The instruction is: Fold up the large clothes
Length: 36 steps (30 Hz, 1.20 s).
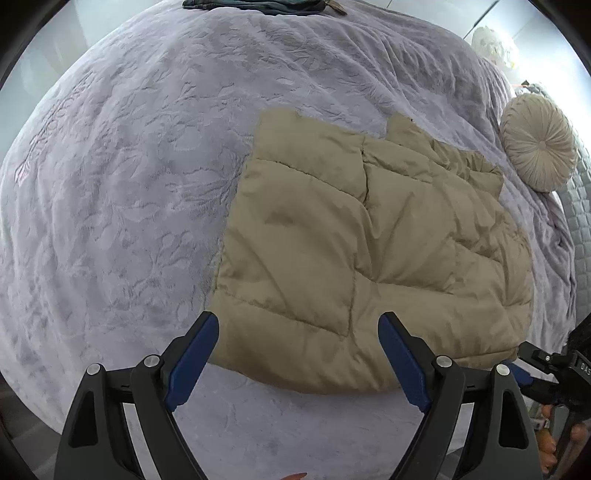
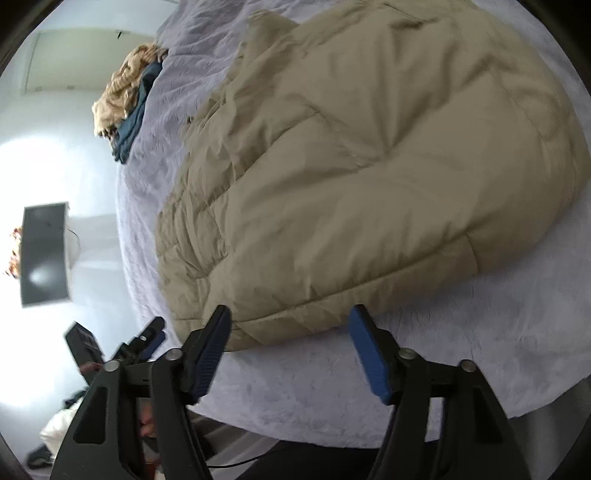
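Observation:
A tan quilted puffer jacket (image 1: 351, 240) lies folded into a rough rectangle on a lavender embossed bedspread (image 1: 129, 184). My left gripper (image 1: 299, 321) hovers over the jacket's near hem, open, nothing between its blue pads. In the right wrist view the jacket (image 2: 369, 166) fills the middle, and my right gripper (image 2: 291, 312) hangs just above its near edge, open and holding nothing. Each tool shows at the rim of the other's view: the right one's fingers (image 1: 521, 374) by the jacket's near right corner, the left one's fingers (image 2: 153, 338) at lower left.
A round pleated beige cushion (image 1: 537, 142) sits on the bed at the right. Dark folded clothes (image 1: 255, 5) lie at the bed's far edge, seen beside a tan garment (image 2: 125, 85) in the right wrist view. A dark screen (image 2: 44, 254) stands off the bed.

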Each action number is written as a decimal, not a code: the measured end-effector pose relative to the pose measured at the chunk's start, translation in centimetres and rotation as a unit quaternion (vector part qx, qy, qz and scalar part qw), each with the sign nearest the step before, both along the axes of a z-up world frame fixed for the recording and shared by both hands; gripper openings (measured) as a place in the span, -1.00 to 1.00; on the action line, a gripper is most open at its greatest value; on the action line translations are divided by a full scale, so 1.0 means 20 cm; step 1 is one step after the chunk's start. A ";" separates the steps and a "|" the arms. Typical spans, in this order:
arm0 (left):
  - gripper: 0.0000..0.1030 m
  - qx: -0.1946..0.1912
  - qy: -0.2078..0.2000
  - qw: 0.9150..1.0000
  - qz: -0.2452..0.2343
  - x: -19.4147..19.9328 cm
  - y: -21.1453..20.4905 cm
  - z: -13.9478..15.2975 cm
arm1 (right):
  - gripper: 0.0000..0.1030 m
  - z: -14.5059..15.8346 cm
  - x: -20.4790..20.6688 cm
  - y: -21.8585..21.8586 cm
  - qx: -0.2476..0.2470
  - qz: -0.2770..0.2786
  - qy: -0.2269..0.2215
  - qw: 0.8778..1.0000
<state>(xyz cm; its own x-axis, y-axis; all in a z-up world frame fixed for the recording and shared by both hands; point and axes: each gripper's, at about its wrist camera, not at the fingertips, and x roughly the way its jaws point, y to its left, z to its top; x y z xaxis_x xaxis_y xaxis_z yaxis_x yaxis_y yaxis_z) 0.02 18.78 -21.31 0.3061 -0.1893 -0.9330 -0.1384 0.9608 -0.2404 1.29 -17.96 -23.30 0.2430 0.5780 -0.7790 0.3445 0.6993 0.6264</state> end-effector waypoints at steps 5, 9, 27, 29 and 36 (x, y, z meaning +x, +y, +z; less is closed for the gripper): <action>0.72 0.018 0.003 1.000 -0.006 0.04 0.00 -0.02 | 0.78 0.00 0.03 0.03 -0.023 0.015 0.000 1.000; 0.72 0.026 0.007 1.000 -0.005 0.06 0.02 -0.06 | 0.78 0.01 0.06 0.04 -0.050 0.025 -0.003 0.998; 0.72 -0.053 -0.012 0.998 -0.039 0.22 0.25 -0.19 | 0.78 0.01 0.14 0.12 -0.130 0.075 -0.003 0.989; 0.72 -0.108 0.001 0.993 -0.040 0.28 0.33 -0.26 | 0.78 -0.01 0.14 0.12 -0.130 0.075 0.003 0.989; 0.72 -0.268 0.059 0.955 -0.110 0.43 0.34 -0.52 | 0.78 -0.04 0.14 0.13 -0.136 0.087 0.008 0.987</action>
